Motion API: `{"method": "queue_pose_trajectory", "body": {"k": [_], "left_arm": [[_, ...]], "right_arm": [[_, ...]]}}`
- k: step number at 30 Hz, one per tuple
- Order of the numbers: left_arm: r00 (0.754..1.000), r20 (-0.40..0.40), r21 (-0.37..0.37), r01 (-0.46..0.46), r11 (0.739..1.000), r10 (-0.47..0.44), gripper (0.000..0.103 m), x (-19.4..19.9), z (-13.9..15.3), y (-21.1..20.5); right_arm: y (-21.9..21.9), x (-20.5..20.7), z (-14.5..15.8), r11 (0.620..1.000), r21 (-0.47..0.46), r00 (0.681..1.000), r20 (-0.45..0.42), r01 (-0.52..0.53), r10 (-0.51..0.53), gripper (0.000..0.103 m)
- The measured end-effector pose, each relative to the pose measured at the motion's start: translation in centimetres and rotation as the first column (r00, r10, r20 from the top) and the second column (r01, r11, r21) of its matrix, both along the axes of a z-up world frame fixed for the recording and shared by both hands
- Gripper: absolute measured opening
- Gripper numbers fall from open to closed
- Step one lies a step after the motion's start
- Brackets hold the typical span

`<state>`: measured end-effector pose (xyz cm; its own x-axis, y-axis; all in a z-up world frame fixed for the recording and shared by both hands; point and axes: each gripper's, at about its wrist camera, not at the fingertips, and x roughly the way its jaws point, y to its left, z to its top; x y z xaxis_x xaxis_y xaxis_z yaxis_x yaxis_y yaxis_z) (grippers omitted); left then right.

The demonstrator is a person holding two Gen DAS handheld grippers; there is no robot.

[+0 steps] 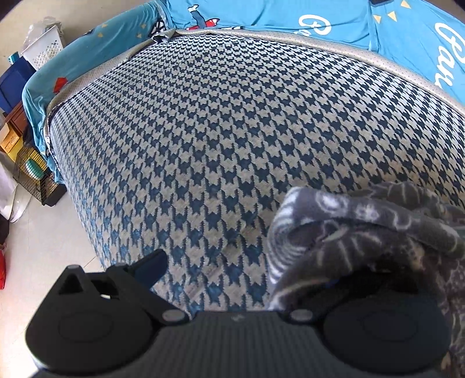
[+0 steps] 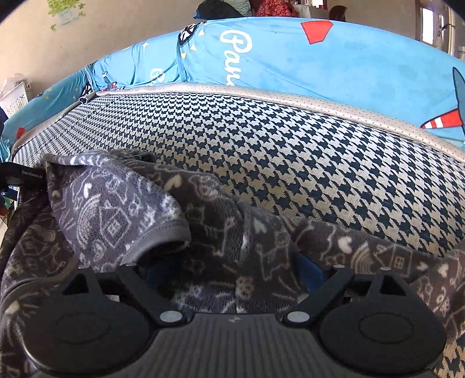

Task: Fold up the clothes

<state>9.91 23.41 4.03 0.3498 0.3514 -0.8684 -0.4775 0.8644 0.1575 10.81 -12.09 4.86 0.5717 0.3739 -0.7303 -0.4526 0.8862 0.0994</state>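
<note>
Left wrist view: the left tongs (image 1: 247,261) point down over a houndstooth seat cushion (image 1: 232,122). One finger (image 1: 151,264) shows bare on the left side. The other is buried under a bunched grey patterned fleece garment (image 1: 363,232), which drapes over that side of the tongs and hangs off to the right. The fingers look well apart, but with one hidden I cannot tell whether anything is pinched. Beyond the tongs lies bare cushion, then a blue printed cover (image 1: 348,20) on the backrest; this open stretch is probably where the garment is meant to be laid out.

Right wrist view: the right tongs (image 2: 232,273) stand spread wide, both blue pads visible on either side of a ridge of the same fleece garment (image 2: 226,232), which lies between them without being pressed. A cuffed sleeve opening (image 2: 162,235) sits just left of the tongs, folded back over the heap. The cloth rests on the near edge of the seat cushion (image 2: 290,139), so the wide stance seems meant for taking a fresh hold.
</note>
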Motion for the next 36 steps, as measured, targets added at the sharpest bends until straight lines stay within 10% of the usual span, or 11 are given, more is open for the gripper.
{"method": "queue_pose_trajectory", "body": {"k": [3, 11, 24, 33, 36], "left_arm": [[0.998, 0.0, -0.028, 0.06, 0.998, -0.06, 0.103, 0.2, -0.3, -0.8], [0.99, 0.011, 0.007, 0.139, 0.99, -0.139, 0.086, 0.8, -0.1, -4.0], [0.955, 0.257, 0.168, 0.105, 0.98, -0.146, 0.075, 4.4, 6.9, -11.0], [0.908, 0.401, 0.17, 0.054, 0.984, -0.119, 0.091, 9.0, 10.9, -15.5], [0.933, 0.332, 0.161, 0.089, 0.983, -0.139, 0.098, 9.9, 10.0, -16.9]], "right_arm": [[0.9, 0.2, -0.5, 1.0, -0.017, 1.0, 0.024, -0.018, 0.018, 0.09], [1.5, -0.1, 0.2, 1.0, 0.009, 0.996, 0.089, -0.029, 0.028, 0.024], [-1.5, 0.1, 7.4, 0.974, 0.157, 0.917, 0.34, 0.162, -0.207, 0.017], [-6.5, 1.3, 12.4, 0.848, 0.279, 0.629, 0.575, 0.451, -0.523, 0.02], [-8.0, 3.2, 11.7, 0.839, 0.249, 0.685, 0.489, 0.483, -0.54, 0.03]]}}
